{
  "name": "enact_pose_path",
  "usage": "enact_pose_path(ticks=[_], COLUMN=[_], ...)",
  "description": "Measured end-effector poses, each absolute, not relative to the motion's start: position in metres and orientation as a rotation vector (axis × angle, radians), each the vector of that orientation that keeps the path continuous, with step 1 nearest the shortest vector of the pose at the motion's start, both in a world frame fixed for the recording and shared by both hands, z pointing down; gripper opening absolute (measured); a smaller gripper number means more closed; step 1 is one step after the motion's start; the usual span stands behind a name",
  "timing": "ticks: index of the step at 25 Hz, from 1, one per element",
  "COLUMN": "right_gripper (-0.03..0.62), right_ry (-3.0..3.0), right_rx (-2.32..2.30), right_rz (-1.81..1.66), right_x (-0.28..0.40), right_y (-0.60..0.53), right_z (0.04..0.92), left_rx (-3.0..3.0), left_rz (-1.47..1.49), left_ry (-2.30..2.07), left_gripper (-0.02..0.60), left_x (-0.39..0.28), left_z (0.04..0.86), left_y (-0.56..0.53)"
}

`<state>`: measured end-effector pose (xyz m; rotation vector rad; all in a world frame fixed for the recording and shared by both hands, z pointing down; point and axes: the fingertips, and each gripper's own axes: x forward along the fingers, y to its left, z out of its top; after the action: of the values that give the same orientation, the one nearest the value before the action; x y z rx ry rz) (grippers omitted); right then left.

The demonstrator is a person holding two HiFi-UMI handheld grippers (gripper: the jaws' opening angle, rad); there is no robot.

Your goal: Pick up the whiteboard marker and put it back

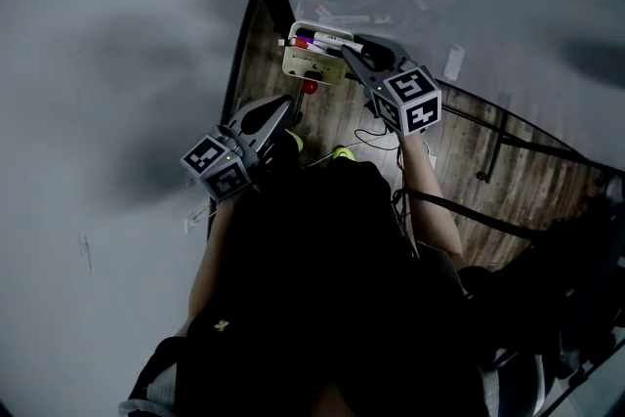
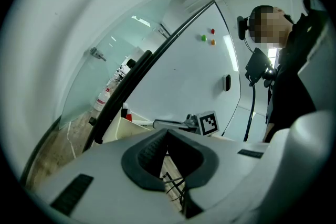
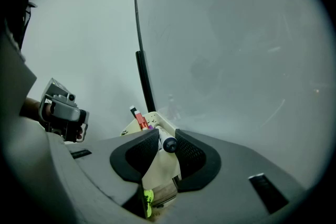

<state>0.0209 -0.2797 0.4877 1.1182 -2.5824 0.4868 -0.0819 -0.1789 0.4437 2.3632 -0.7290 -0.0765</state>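
Currently the whiteboard marker (image 3: 168, 142) sits pinched between the pads of the right gripper (image 1: 348, 54), its dark capped end pointing back toward that gripper's camera and its white barrel running forward over the beige marker tray (image 3: 164, 171). The jaws are nearly together and closed on the barrel close to their tips, so the hold looks shallow. The tray hangs on the whiteboard (image 3: 236, 60) and already carries other pens, a red marker (image 3: 140, 121) among them.

Whether the marker is just lifting out or about to go back cannot be told from this. If it is going back, the careful way is probably to line the barrel up with the tray's long side, lower it until it rests on the tray floor beside the other pens, and only then ease the jaws apart. Letting go too early could send it off the edge to the wooden floor (image 1: 459, 181) below.

The left gripper (image 2: 167, 132) hangs lower and to the side, well apart from the tray, with its jaw tips meeting and nothing between them.
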Motion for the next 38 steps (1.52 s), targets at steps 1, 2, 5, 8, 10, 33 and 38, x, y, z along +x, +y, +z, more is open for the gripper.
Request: enact_pose_path(ticks=[1, 2, 5, 8, 10, 33, 38], right_gripper=[0.092, 0.087, 0.08, 0.074, 0.071, 0.071, 0.071], right_ry=[-2.593, -2.603, -2.631, -2.653, -2.669, -2.767, -2.771], right_rx=[1.114, 1.109, 1.093, 1.074, 1.065, 1.106, 1.108], right_rz=[0.494, 0.501, 0.51, 0.504, 0.506, 0.466, 0.441], right_x=[0.02, 0.02, 0.016, 0.013, 0.013, 0.04, 0.045], right_y=[-0.279, -0.278, -0.276, -0.273, -0.27, -0.235, -0.225], right_z=[0.486, 0.484, 0.478, 0.474, 0.47, 0.42, 0.409], left_rx=[2.364, 2.365, 2.366, 2.373, 2.377, 2.459, 2.462], left_rz=[-0.077, -0.078, -0.084, -0.09, -0.094, -0.068, -0.081], left_ry=[-0.73, -0.731, -0.731, -0.733, -0.738, -0.747, -0.757], left_gripper=[0.002, 0.003, 0.003, 0.003, 0.002, 0.003, 0.003], left_x=[-0.081, -0.08, -0.078, -0.076, -0.074, -0.048, -0.044], left_z=[0.443, 0.441, 0.438, 0.437, 0.435, 0.431, 0.432], left_y=[-0.179, -0.178, -0.177, -0.176, -0.174, -0.162, -0.165])
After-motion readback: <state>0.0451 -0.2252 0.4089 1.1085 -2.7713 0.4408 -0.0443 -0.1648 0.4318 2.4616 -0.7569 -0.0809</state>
